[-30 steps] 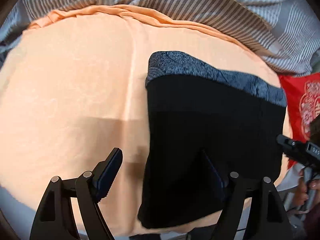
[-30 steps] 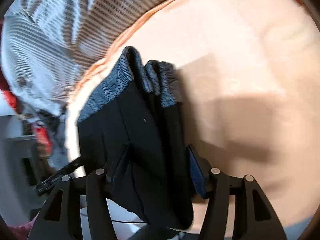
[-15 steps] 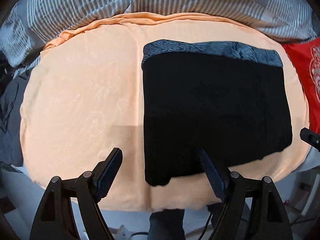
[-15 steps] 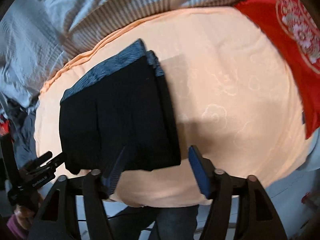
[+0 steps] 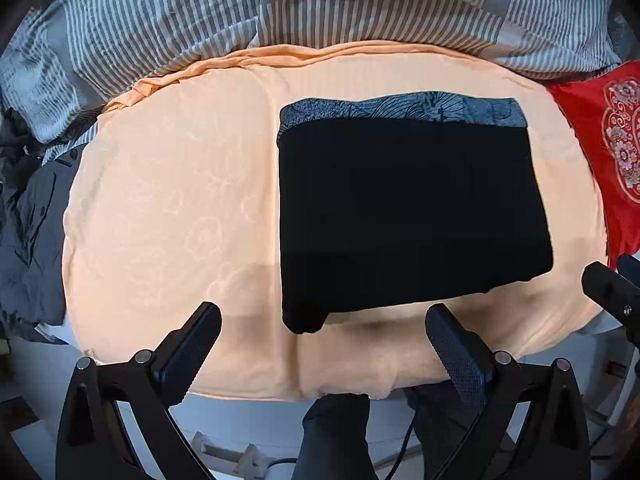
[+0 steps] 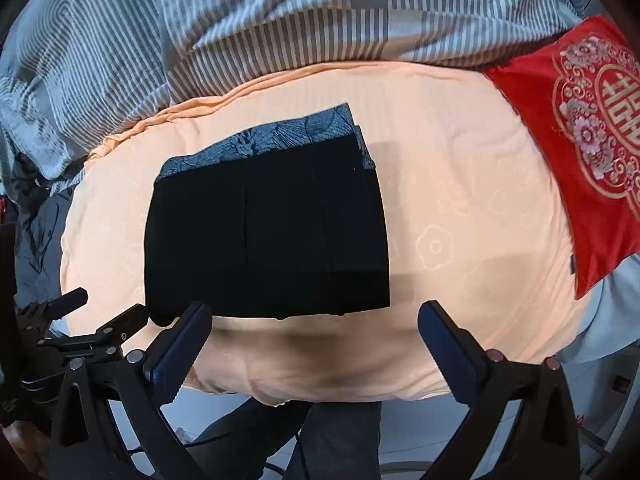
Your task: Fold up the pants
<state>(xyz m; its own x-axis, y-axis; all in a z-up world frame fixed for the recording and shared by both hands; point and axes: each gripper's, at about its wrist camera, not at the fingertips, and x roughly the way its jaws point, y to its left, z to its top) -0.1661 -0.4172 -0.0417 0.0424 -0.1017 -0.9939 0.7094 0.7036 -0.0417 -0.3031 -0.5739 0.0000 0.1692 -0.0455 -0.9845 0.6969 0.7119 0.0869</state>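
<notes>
**Both grippers let go above the folded pants**

Left gripper (image 5: pixel 322 344) and right gripper (image 6: pixel 316 342) hang over the near edge of the peach blanket (image 5: pixel 168 200); their jaws are opening, with nothing between them. On the blanket, a bit farther, the pants (image 5: pixel 408 216) lie as a flat black rectangle, patterned waistband on the far side. I judge the folding is finished; next is only to withdraw, or smooth one near corner. Beyond the blanket lies a striped duvet (image 5: pixel 360 8), beside it a red cushion (image 6: pixel 592 128). No containers are visible.

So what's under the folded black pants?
The folded black pants lie flat on the peach blanket, which shows all around them. The covered blanket patch and inner layers are hidden.
</notes>
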